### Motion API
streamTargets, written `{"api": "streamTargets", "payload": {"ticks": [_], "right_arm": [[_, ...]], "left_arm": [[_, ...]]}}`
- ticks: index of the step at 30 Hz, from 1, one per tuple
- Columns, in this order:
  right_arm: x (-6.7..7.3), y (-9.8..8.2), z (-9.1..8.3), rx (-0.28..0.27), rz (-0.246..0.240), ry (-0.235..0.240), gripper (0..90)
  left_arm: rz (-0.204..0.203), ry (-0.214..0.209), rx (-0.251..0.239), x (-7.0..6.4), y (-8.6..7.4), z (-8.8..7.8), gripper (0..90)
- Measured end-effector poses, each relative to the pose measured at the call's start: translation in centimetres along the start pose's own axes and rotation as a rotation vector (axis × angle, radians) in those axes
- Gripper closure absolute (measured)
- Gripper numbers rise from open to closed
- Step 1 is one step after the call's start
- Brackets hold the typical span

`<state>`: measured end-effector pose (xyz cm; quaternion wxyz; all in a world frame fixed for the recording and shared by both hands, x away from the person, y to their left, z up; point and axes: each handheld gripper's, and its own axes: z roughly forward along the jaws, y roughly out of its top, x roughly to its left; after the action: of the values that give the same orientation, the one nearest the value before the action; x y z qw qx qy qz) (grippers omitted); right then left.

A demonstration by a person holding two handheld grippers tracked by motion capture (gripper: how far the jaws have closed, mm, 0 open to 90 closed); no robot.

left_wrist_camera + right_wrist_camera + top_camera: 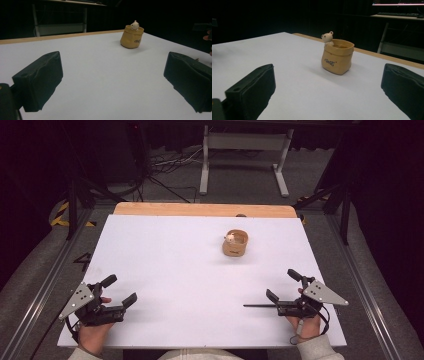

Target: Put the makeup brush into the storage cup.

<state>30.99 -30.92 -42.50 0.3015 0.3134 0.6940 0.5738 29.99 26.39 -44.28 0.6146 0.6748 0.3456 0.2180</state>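
A small tan sack-shaped pot stands upright on the white table, right of centre toward the far side. A little white bear figure peeks over its rim. My left gripper rests near the front left corner, jaws wide open with nothing between them. Near the front right, my right gripper is equally wide open and holds nothing. In the left gripper view the pot is far ahead between the jaws of my left gripper. It stands nearer in the right gripper view, the pot and bear ahead of my right gripper.
A thin dark strip lies on the table just left of the right hand. A wooden edge runs along the table's far side. Beyond it stand a white metal frame and floor cables. Metal rails flank both sides.
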Motion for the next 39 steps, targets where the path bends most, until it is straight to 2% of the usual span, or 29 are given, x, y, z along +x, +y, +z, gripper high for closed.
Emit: {"api": "streamTargets", "payload": {"ticks": [10,20,29,32,34,35,36,39], "right_arm": [[-0.4,0.0,-0.3,-0.016,0.023,0.002,0.0],[-0.4,0.3,-0.1,-0.017,0.01,0.02,0.0],[-0.5,1.4,1.3,0.072,-0.008,0.104,0.0],[-0.6,1.9,1.9,0.139,-0.002,0.15,0.0],[-0.6,2.5,2.3,0.19,-0.036,0.158,0.0],[-0.6,2.5,2.3,0.19,-0.036,0.158,0.0],[-0.7,3.1,2.5,0.234,-0.057,0.163,0.0],[-0.8,3.9,2.7,0.274,-0.083,0.158,0.0]], "left_arm": [[0.001,0.005,0.003,0.1,0.1,-0.1,3.1],[0.003,-0.008,0.003,0.0,0.1,0.2,3.0],[-0.003,-0.013,0.007,0.1,0.1,0.2,3.0],[-0.004,-0.012,0.004,0.1,0.1,0.3,3.0],[-0.007,-0.013,0.004,0.1,0.1,0.3,2.9],[-0.008,-0.012,0.005,0.1,0.1,0.3,2.9],[-0.006,-0.012,0.008,0.2,0.1,0.3,2.9],[-0.011,-0.013,0.008,0.2,0.1,0.3,2.9]]}}
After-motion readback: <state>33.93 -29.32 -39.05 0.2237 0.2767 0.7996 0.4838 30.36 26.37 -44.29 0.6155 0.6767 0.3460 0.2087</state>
